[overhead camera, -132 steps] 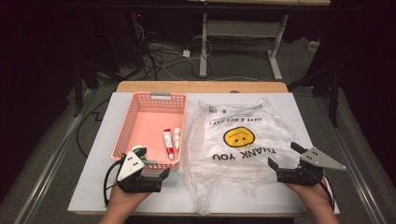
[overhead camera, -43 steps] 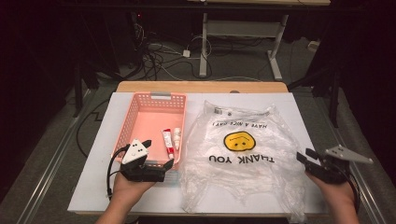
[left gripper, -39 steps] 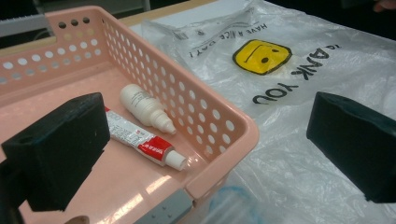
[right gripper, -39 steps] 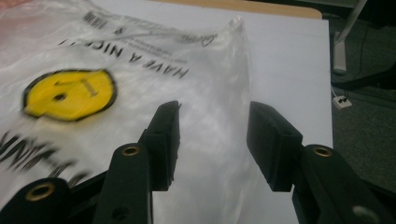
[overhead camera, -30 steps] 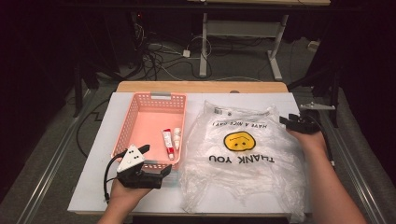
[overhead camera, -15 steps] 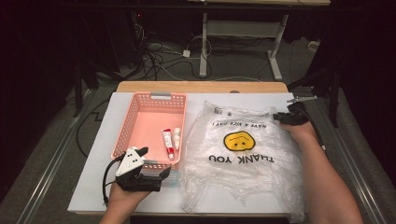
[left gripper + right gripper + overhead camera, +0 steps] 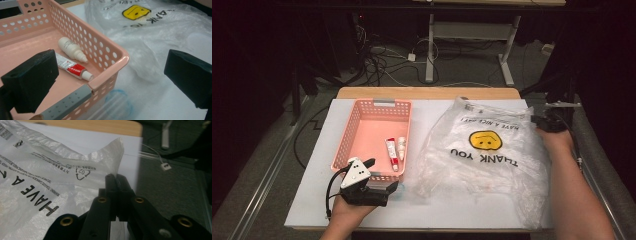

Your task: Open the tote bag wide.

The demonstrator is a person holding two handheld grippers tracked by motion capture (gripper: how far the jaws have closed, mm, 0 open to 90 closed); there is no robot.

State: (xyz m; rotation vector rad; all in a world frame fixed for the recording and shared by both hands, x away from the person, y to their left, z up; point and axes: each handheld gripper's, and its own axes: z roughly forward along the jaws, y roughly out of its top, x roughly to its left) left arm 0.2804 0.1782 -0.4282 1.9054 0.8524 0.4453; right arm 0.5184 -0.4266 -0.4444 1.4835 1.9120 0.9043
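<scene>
L gripper (image 7: 379, 176) is sitting low at the near left in the high view, hand (image 7: 349, 212) under it, forearm coming in from the bottom edge. Jaws are standing wide apart, nothing between the pads (image 7: 32, 80). R arm is reaching far fwd along the right side, forearm stretched out, hand (image 7: 556, 140) behind the R gripper (image 7: 534, 119). Its jaws have just been closing and are now pressing together, pinching a thin fold of plastic bag (image 7: 113, 155) at the tips.

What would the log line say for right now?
right hand-held gripper: shut on plastic bag corner, just closed | left hand-held gripper: open, at pink basket near corner | tube, bottle in basket
</scene>
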